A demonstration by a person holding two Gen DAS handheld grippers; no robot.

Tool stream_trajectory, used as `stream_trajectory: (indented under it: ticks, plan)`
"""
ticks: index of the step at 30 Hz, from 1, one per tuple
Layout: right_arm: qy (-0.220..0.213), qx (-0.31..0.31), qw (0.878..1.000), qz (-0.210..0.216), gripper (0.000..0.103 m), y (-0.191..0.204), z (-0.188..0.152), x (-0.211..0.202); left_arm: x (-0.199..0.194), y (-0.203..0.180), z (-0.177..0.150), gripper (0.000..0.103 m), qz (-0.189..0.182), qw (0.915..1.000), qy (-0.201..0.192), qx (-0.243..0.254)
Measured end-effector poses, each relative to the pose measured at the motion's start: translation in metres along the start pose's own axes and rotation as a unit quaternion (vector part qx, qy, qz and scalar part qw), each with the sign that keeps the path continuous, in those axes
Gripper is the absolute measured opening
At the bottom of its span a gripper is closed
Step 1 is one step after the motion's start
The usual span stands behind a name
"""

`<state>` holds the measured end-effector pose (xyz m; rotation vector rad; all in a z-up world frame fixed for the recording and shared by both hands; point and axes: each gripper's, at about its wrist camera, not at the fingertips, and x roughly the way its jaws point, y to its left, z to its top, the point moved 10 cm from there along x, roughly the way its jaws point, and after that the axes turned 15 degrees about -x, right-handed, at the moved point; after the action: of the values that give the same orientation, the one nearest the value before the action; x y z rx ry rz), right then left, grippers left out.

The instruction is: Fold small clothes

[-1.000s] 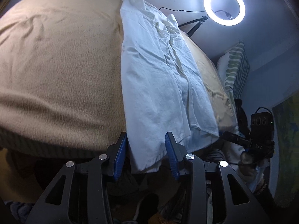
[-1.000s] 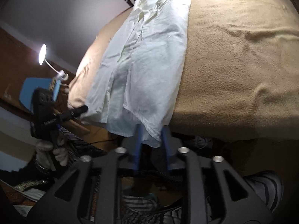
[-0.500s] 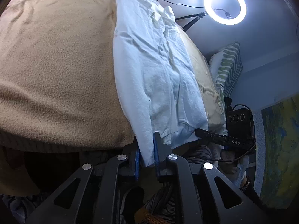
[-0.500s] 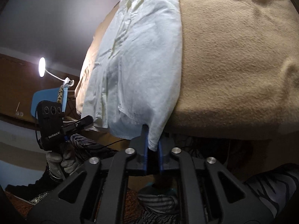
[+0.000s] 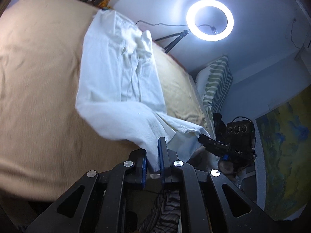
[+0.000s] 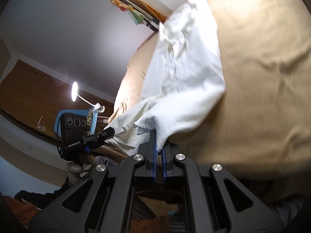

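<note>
A white shirt [image 5: 116, 73] lies lengthwise on a tan blanket [image 5: 38, 77] over the bed. Its near hem is lifted off the bed edge. My left gripper [image 5: 153, 155] is shut on one hem corner. My right gripper [image 6: 159, 145] is shut on the other hem corner of the shirt [image 6: 186, 62]. Each gripper shows in the other's view, pinching the hem: the right one in the left wrist view [image 5: 206, 138], the left one in the right wrist view [image 6: 108, 133]. The far collar end still rests on the blanket [image 6: 262, 77].
A lit ring light [image 5: 210, 19] on a tripod stands behind the bed. A striped pillow [image 5: 215, 83] lies at the bed's right side. A small lamp [image 6: 74, 91] and a blue chair [image 6: 58, 124] stand to the left in the right wrist view.
The left gripper closed on the hem, the right tightened its grip. Both then lifted the near hem up off the bed edge, so the lower shirt now hangs raised between them.
</note>
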<state>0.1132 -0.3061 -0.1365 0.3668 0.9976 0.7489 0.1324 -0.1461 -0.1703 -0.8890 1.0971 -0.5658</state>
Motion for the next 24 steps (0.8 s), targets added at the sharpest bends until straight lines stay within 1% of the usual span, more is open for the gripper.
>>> stream_trajectory:
  ticks: [3,6,11,14,17,19,21,22,23,24]
  plan:
    - [-0.011,-0.01,1.0,-0.013,0.005,-0.006,0.028,0.004,0.002,-0.008,0.026,0.009,0.001,0.9998,-0.017,0.01]
    - [-0.017,-0.012,0.999,-0.026,0.005,-0.013,0.051,0.012,0.008,-0.011,0.051,0.009,0.001,0.9995,-0.03,0.005]
    - [-0.011,-0.013,0.999,-0.049,0.005,-0.034,0.085,0.03,0.023,-0.006,0.087,0.009,0.015,0.9986,-0.05,-0.001]
    - [-0.004,-0.001,0.998,-0.057,0.005,-0.051,0.1,0.042,0.033,-0.001,0.101,0.009,0.02,0.998,-0.058,-0.011]
    - [0.008,-0.002,0.998,-0.065,0.005,-0.066,0.11,0.058,0.043,0.007,0.116,0.009,0.038,0.9967,-0.07,-0.01]
    - [0.015,-0.004,0.998,-0.067,0.006,-0.073,0.115,0.067,0.049,0.011,0.124,0.009,0.044,0.9966,-0.069,-0.009]
    - [0.016,-0.002,0.997,-0.07,0.006,-0.079,0.121,0.072,0.053,0.012,0.132,0.012,0.047,0.9966,-0.068,-0.011]
    - [0.017,-0.001,0.997,-0.069,0.01,-0.081,0.124,0.073,0.054,0.014,0.137,0.012,0.047,0.9965,-0.066,-0.019]
    - [0.016,-0.001,0.997,-0.069,0.016,-0.083,0.127,0.073,0.055,0.015,0.142,0.015,0.043,0.9969,-0.06,-0.029]
    - [0.013,-0.002,0.997,-0.071,0.032,-0.085,0.13,0.073,0.054,0.016,0.145,0.018,0.04,0.9969,-0.057,-0.037]
